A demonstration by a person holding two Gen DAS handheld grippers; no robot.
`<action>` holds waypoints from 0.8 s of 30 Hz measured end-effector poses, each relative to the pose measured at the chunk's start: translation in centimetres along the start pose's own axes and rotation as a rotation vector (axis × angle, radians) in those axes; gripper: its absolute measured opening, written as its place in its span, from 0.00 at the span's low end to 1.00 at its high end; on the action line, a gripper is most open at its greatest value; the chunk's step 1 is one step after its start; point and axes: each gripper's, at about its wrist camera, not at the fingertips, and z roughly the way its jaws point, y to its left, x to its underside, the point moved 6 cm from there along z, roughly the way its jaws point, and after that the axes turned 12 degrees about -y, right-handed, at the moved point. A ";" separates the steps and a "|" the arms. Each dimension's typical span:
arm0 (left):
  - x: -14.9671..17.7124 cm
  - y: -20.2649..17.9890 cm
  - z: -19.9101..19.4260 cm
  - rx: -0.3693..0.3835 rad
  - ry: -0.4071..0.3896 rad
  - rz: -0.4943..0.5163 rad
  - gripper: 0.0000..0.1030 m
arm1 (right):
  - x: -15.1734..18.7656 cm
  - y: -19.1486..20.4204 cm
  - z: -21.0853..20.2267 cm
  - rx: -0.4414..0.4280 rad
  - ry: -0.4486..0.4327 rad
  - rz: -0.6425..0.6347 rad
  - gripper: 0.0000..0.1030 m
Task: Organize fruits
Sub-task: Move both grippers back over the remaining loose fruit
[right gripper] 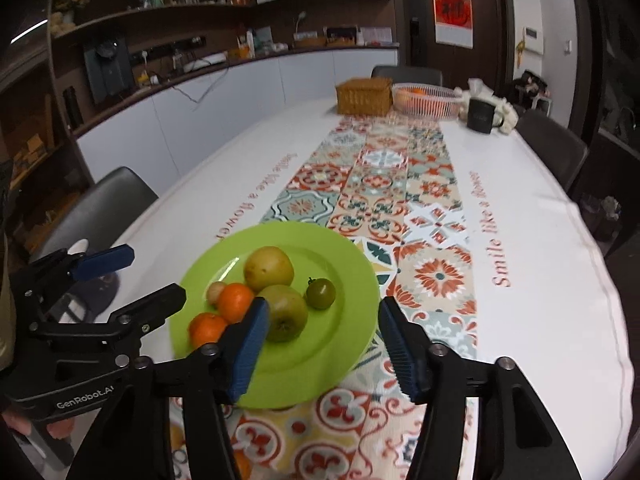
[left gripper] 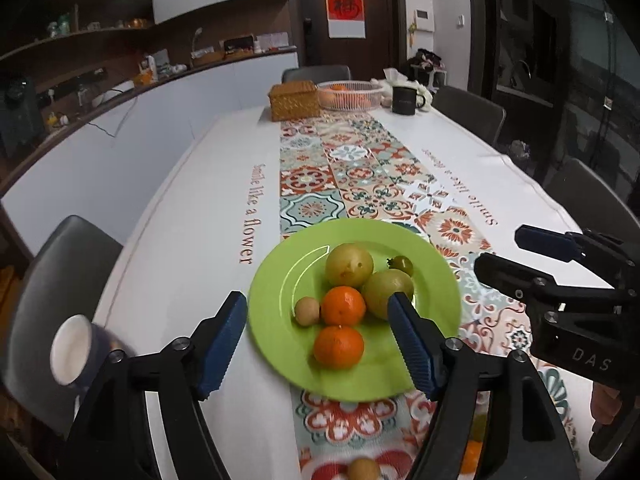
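A green plate [left gripper: 280, 300] sits on the patterned runner and holds two oranges [left gripper: 343, 306], a yellow-green round fruit [left gripper: 349, 264], a green apple [left gripper: 386, 290], a small green tomato [left gripper: 402, 265] and a small brown fruit [left gripper: 307, 311]. My left gripper [left gripper: 318, 300] hovers open on the near side of the plate, nothing between its pads. My right gripper [right gripper: 323, 306] is open too, above the plate's [right gripper: 340, 344] near right rim, empty. Each gripper shows in the other's view: the right one [left gripper: 504, 250], the left one [right gripper: 152, 274]. Loose fruit [left gripper: 362, 469] lies on the runner close below.
At the far end of the table stand a wicker box [left gripper: 294, 100], a wire basket [left gripper: 349, 94] with oranges and a black mug [left gripper: 406, 99]. A white-lined cup [left gripper: 74, 350] is near the left edge. Dark chairs [left gripper: 60, 280] surround the table.
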 end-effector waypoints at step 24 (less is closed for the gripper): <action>3.2 0.4 -13.3 -0.058 -0.120 0.002 0.86 | 3.0 4.9 -12.8 0.033 -0.126 -0.085 0.70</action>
